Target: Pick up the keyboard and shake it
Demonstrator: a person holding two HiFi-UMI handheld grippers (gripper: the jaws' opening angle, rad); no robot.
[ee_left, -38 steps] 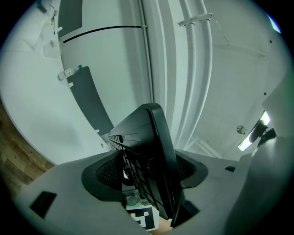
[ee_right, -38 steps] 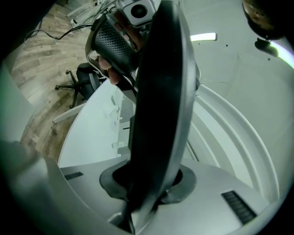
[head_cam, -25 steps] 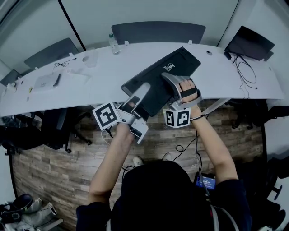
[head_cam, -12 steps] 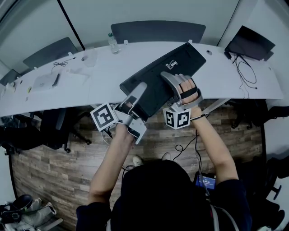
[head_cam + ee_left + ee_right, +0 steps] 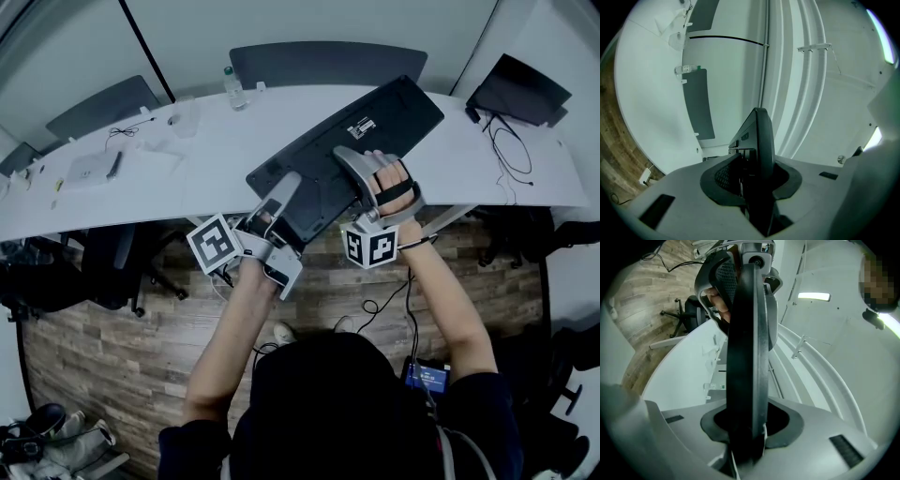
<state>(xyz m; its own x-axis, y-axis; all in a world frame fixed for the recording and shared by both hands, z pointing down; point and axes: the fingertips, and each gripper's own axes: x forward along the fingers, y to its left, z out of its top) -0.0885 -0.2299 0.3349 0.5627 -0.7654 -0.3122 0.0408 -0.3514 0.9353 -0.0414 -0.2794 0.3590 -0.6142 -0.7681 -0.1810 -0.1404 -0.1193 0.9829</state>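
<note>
A black keyboard (image 5: 347,155) hangs tilted over the white desk (image 5: 216,159), its underside with a white label facing up. My left gripper (image 5: 281,195) grips its near left end. Its jaws have just been closing, and the keyboard (image 5: 761,140) stands edge-on between them, pressed by the pads. My right gripper (image 5: 351,167) is shut on the near edge further right. In the right gripper view the keyboard (image 5: 745,357) runs straight up out of the jaws, and the left gripper's fingers (image 5: 723,273) show at its far end.
A water bottle (image 5: 231,82) stands at the desk's back edge. A white device (image 5: 94,169) with cables lies at the left. A dark laptop (image 5: 518,86) with a cable sits at the far right. Grey chairs (image 5: 328,64) stand behind the desk; wooden floor lies below.
The keyboard's far end has swung up and to the right, away from the desk. Both grippers stayed almost in place at its near edge.
</note>
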